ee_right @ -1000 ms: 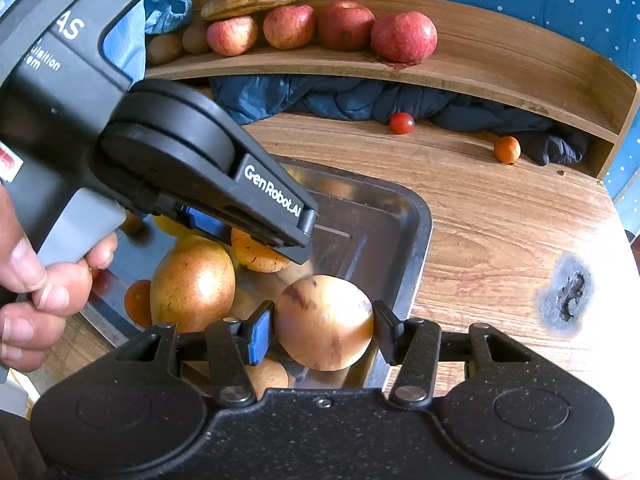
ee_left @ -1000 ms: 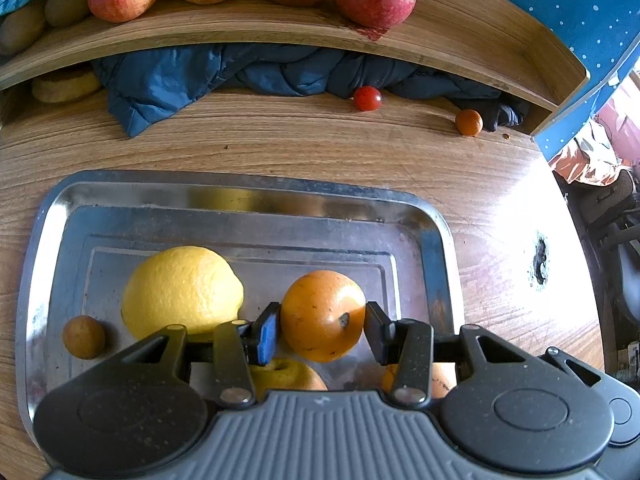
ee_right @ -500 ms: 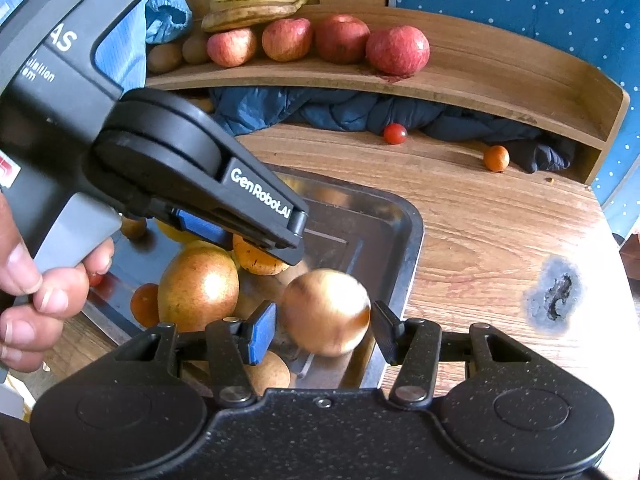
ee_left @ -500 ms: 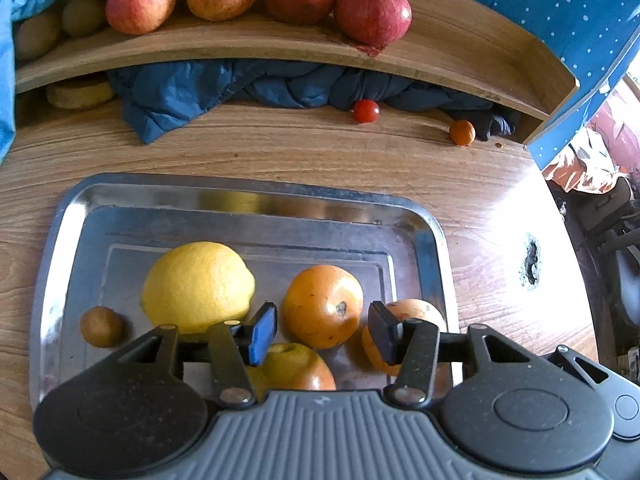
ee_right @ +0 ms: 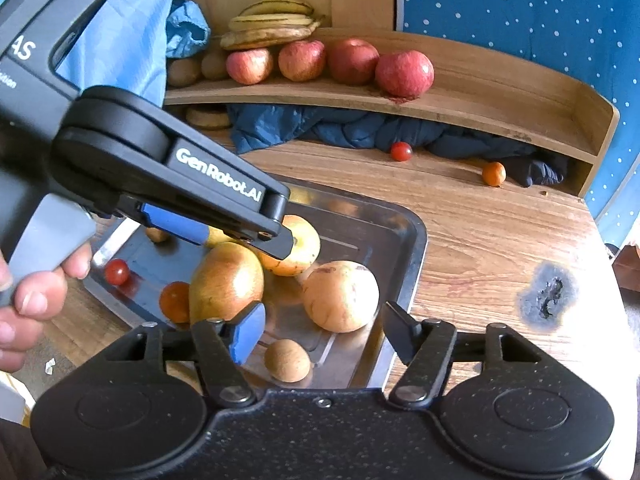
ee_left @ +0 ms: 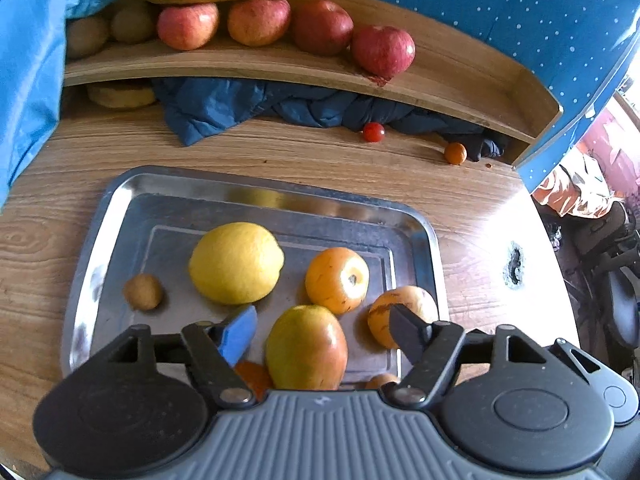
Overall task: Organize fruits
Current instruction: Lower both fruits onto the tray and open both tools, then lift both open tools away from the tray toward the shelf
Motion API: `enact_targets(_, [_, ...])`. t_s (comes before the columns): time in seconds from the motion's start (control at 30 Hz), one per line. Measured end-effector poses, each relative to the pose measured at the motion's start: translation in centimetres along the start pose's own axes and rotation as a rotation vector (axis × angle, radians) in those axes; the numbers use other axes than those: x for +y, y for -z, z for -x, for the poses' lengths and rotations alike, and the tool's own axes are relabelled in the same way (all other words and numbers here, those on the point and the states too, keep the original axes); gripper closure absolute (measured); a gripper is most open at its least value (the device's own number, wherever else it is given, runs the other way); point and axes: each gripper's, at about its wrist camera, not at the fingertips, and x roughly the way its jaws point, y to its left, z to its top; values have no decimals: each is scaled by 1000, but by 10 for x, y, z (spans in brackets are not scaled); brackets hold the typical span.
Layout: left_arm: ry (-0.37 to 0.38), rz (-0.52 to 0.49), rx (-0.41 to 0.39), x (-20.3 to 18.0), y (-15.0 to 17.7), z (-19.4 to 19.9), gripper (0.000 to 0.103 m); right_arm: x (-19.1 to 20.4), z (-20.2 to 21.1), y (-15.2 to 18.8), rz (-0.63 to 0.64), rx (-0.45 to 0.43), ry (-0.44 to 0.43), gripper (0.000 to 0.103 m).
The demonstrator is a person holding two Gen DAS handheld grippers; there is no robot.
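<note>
Dark blue cloth (ee_left: 256, 106) bunched under the wooden shelf (ee_left: 460, 76) at the desk's (ee_left: 280, 156) far edge, burn mark (ee_left: 515, 266) near its right edge, dotted blue fabric (ee_left: 500, 4) behind.

Just ahead of the open fingers, the tray (ee_left: 424, 240) holds one lemon (ee_left: 236, 263), one mango (ee_left: 306, 347), two orange-coloured fruits (ee_left: 337, 280) and two cherry tomatoes (ee_right: 116, 272). Small brown fruits (ee_left: 143, 291) there number perhaps two. Far beyond, the shelf (ee_left: 460, 80) carries four apples (ee_left: 382, 50).

So the left gripper (ee_left: 322, 330) let go of the orange (ee_left: 337, 280), jaws opening, nothing pinched now; it's pulled up and back, orange sitting free on the steel tray (ee_left: 132, 188); right gripper (ee_right: 322, 330) dropped its pale round fruit (ee_right: 341, 296) onto the tray too, jaws opening.
</note>
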Motion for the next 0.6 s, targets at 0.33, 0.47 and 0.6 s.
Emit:
enact_targets(0.33, [-50, 38, -14, 24, 27, 29, 10, 13, 16, 12, 25, -25, -32, 22])
enact_targets(0.47, [-93, 59, 2, 39, 41, 38, 5, 17, 22, 16, 24, -28, -47, 15])
enact_targets(0.6, [-141, 69, 20, 51, 52, 44, 1, 19, 26, 20, 17, -29, -66, 11])
